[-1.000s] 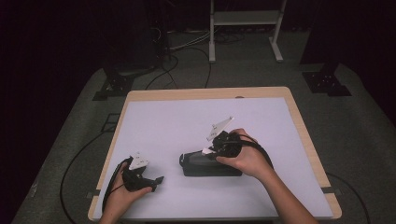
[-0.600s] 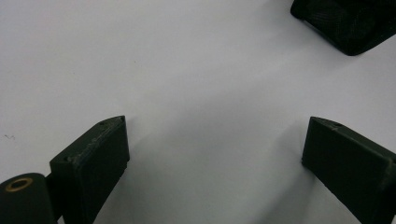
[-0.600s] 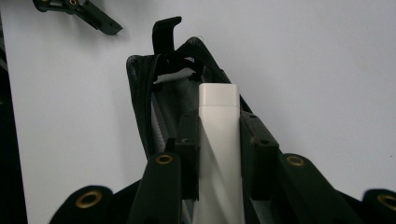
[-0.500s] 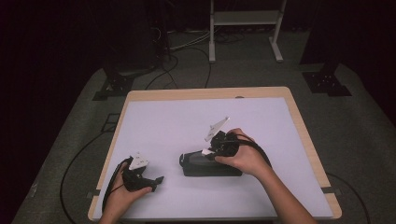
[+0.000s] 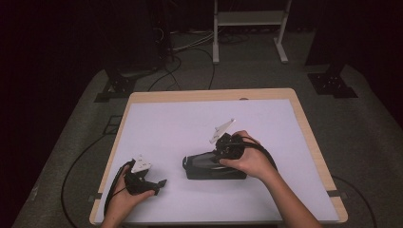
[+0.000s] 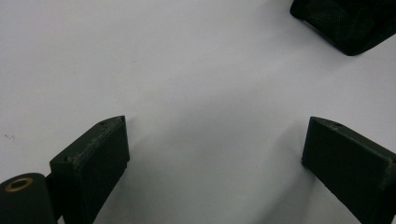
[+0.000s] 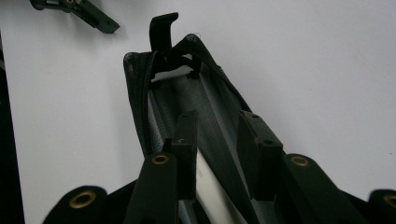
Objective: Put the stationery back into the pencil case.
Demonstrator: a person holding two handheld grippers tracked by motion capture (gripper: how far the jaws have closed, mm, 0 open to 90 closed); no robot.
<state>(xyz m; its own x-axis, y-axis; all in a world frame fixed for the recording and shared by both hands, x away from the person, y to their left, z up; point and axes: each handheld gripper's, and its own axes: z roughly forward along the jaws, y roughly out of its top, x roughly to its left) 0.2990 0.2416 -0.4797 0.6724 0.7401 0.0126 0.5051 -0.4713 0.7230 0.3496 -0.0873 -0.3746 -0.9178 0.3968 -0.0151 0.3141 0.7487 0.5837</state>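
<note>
While my right gripper (image 5: 223, 146) works at the near-right middle of the white table (image 5: 266, 118), its two black jaws reach down into the open mouth of a black zippered pouch (image 5: 209, 166). Through the right gripper view I see the jaws parted a little, one on each side of the pouch's grey lining (image 7: 210, 116), with something pale and flat (image 7: 212, 191) lying between them lower down; I cannot tell whether they pinch anything. The zipper (image 7: 144, 107) runs along the pouch's left edge in that view, and a black pull tab (image 7: 161, 28) stands up at the far end. From the high view the pouch lies flat, lengthwise across the table, with my right hand (image 5: 247, 159) resting over its right end.

My left gripper (image 5: 159, 183) sits at the near-left corner, well apart from the pouch, held low over the bare surface. Its jaws stand wide open with nothing between them, and a corner of the pouch (image 6: 348, 23) shows at the top right of the left gripper view.
</note>
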